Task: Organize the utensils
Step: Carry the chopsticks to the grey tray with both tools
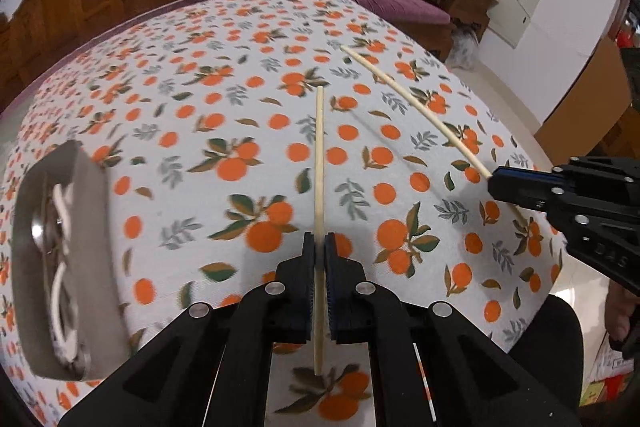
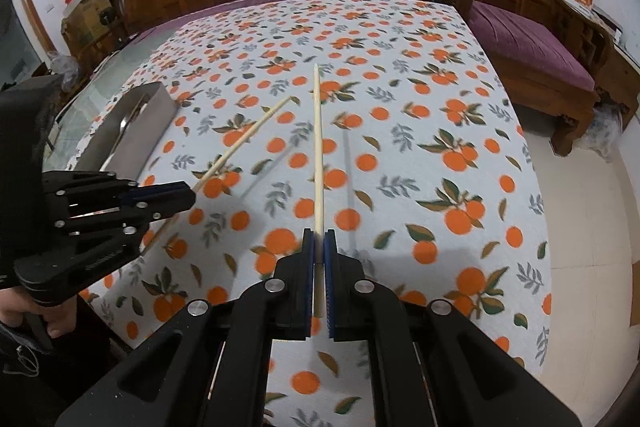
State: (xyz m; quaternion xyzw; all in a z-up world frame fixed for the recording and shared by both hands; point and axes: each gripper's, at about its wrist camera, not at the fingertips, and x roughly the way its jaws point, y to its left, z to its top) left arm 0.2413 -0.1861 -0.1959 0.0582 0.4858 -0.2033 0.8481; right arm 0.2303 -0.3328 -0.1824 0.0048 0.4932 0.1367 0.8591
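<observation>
Each gripper holds one pale wooden chopstick above the orange-patterned tablecloth. My left gripper [image 1: 319,241] is shut on a chopstick [image 1: 319,163] that runs straight ahead from its jaws and sticks out behind them. My right gripper [image 2: 319,237] is shut on the other chopstick [image 2: 318,147], also pointing forward. In the left wrist view the right gripper [image 1: 494,183] comes in from the right with its chopstick [image 1: 416,103] slanting away. The left gripper [image 2: 192,193] and its chopstick [image 2: 244,139] show at the left of the right wrist view. Both chopsticks cast shadows on the cloth.
A grey metal utensil tray [image 1: 100,195] stands at the table's left, with spoons and white-handled utensils inside; it also shows as the tray [image 2: 158,119]. Carved wooden benches with purple cushions [image 2: 532,55] line the far side. A person's hand [image 2: 36,319] grips the left tool.
</observation>
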